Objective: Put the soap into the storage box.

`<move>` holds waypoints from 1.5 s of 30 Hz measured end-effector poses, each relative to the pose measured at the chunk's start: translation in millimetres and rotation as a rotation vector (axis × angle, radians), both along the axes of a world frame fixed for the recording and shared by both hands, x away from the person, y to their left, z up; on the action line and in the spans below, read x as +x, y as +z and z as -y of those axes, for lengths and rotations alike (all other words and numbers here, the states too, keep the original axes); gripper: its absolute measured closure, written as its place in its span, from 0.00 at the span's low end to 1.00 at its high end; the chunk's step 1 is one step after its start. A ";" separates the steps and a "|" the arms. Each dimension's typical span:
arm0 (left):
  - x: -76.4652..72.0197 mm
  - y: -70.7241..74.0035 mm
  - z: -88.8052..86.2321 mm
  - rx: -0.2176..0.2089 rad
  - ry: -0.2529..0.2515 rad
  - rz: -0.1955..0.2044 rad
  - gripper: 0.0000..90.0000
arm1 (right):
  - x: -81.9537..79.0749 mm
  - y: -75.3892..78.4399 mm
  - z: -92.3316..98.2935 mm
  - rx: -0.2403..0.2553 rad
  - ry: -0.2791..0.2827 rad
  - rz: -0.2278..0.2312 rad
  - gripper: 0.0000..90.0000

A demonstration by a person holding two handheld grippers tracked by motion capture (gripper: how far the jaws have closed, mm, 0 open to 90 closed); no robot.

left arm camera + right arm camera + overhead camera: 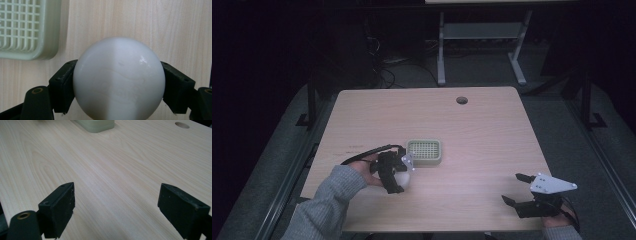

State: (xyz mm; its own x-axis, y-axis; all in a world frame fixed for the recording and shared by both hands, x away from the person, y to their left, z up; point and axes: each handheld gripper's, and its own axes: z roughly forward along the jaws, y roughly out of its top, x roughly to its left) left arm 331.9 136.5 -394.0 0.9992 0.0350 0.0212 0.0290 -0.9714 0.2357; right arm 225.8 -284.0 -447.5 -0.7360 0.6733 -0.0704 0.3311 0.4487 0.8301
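Note:
A smooth white ball [118, 80] sits squeezed between the two black jaws of my left gripper [118, 87], just above the wooden table. From above, the ball [404, 179] and the left gripper [394, 172] are near the table's front left, right beside a pale green grid tray [424, 152]. That tray [27, 30] lies at the upper left of the left gripper view, a short gap from the ball. My right gripper [517, 189] hovers open near the front right edge, its jaws wide apart over bare wood [116, 202], nothing between them.
The light wooden table [492, 135] has a round cable hole [462, 100] at its far middle, also visible as a hole [182, 125] from the right gripper. A corner of the green tray [96, 125] lies far ahead of the right gripper. Beyond the table stands a metal desk frame [482, 45].

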 end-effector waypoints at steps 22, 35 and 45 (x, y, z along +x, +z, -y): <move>27.0 14.9 17.1 -0.015 -0.003 -0.001 0.26 | -0.7 0.6 -0.8 0.006 0.001 -0.002 0.15; 45.7 24.9 29.1 -0.012 -0.003 0.009 0.26 | -1.4 1.3 -0.6 0.011 0.006 0.000 0.15; 63.4 25.5 41.1 0.002 -0.008 0.004 0.26 | -1.3 1.0 0.4 0.017 -0.006 -0.001 0.15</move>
